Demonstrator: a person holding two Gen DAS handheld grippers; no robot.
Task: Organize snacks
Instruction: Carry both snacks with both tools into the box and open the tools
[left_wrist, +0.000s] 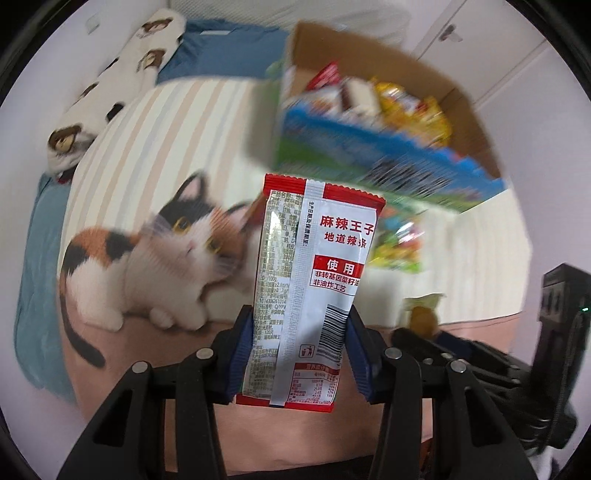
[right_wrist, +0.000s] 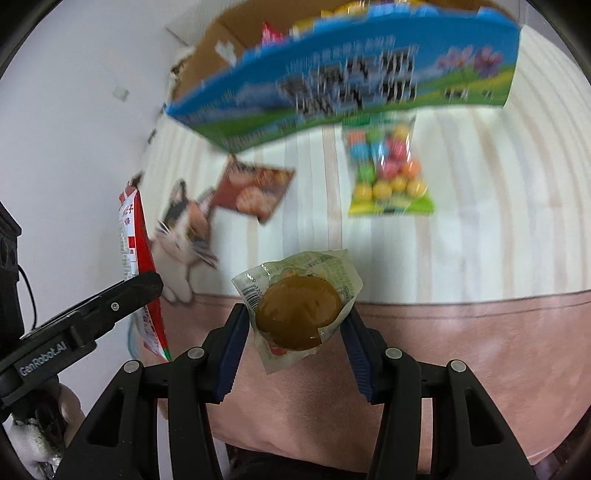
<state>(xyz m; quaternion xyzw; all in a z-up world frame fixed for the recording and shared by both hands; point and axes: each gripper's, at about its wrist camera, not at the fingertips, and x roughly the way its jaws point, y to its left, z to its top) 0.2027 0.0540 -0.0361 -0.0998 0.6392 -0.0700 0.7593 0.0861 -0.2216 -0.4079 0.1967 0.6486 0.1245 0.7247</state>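
Much of the scene is smeared: the cardboard box (left_wrist: 391, 122) beyond both pairs of jaws is blurred, its printed blue-and-green front unreadable, and the snacks heaped inside it run together into red, white and yellow patches that cannot be counted. In the right wrist view the box's top edge is cut off by the frame. The left gripper (left_wrist: 299, 354) has its jaws nearly closed on one red-and-white spicy strip packet (left_wrist: 314, 280), which stands upright between the blue pads with its back label facing the camera; the packet's lower end hides part of the bed behind it. The right gripper (right_wrist: 295, 332) has its jaws drawn in on one clear wrapper holding a round brown cake (right_wrist: 299, 317), the pads pressing the wrapper's edges. Beyond the right jaws, on the striped bedsheet (right_wrist: 480, 221), lie two loose items: one bag of coloured candy balls (right_wrist: 389, 173) straight ahead, below the box, and one dark snack pack with an orange picture (right_wrist: 255, 188) ahead to the left; its print is too blurred to read. One printed cat (left_wrist: 177, 258) shows on the sheet left of the left jaws, partly covered by the packet. A long cat-patterned pillow (left_wrist: 122, 81) lies far ahead to the left.
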